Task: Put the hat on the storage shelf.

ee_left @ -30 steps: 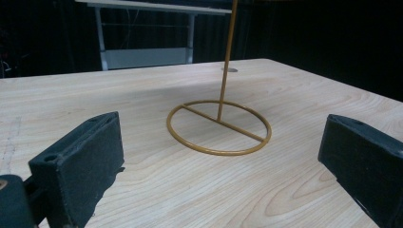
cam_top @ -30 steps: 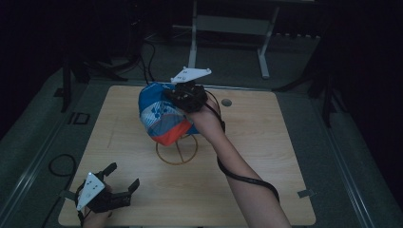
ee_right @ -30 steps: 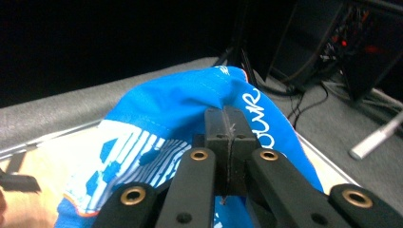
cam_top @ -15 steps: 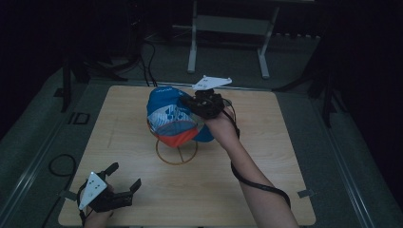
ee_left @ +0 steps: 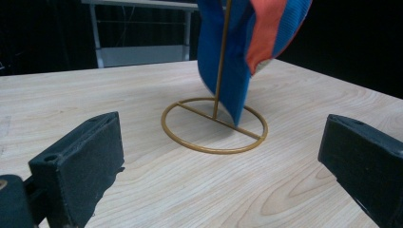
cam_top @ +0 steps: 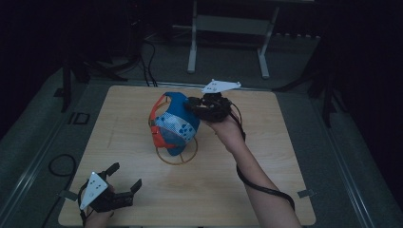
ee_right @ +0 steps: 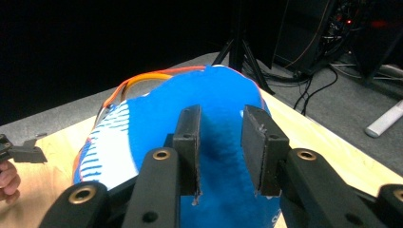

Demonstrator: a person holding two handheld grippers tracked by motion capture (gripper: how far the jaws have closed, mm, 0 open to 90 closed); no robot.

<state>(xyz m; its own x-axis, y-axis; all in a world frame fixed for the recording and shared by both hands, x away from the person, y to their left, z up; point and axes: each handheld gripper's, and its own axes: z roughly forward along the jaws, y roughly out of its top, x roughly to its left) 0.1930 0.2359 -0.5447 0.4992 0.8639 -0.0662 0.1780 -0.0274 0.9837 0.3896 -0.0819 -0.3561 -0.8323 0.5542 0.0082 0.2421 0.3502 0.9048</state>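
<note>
A blue cap [cam_top: 173, 126] with orange trim and a white patterned panel hangs on a gold wire stand [cam_top: 178, 156] at the table's middle. My right gripper [cam_top: 192, 105] sits at the cap's right side. In the right gripper view its jaws [ee_right: 221, 118] stand a little apart, having just been opening. The cap's blue fabric [ee_right: 142, 128] lies right behind the gap, and the pads do not press on it. My left gripper [cam_top: 126, 175] rests open near the front left corner. In the left gripper view its wide jaws [ee_left: 221, 128] frame the stand's ring [ee_left: 190, 142] and the hanging cap [ee_left: 237, 57].
The wooden table [cam_top: 266, 156] has bare room to the right and in front of the stand. A metal frame [cam_top: 228, 28] and cables [cam_top: 147, 57] lie on the dark floor beyond the far edge. The left gripper [ee_right: 21, 152] shows at the left edge of the right gripper view.
The right gripper moved right and slightly down with the cap, which now hangs lower on the stand with its orange side to the left. The right jaws opened. The left gripper kept still.
</note>
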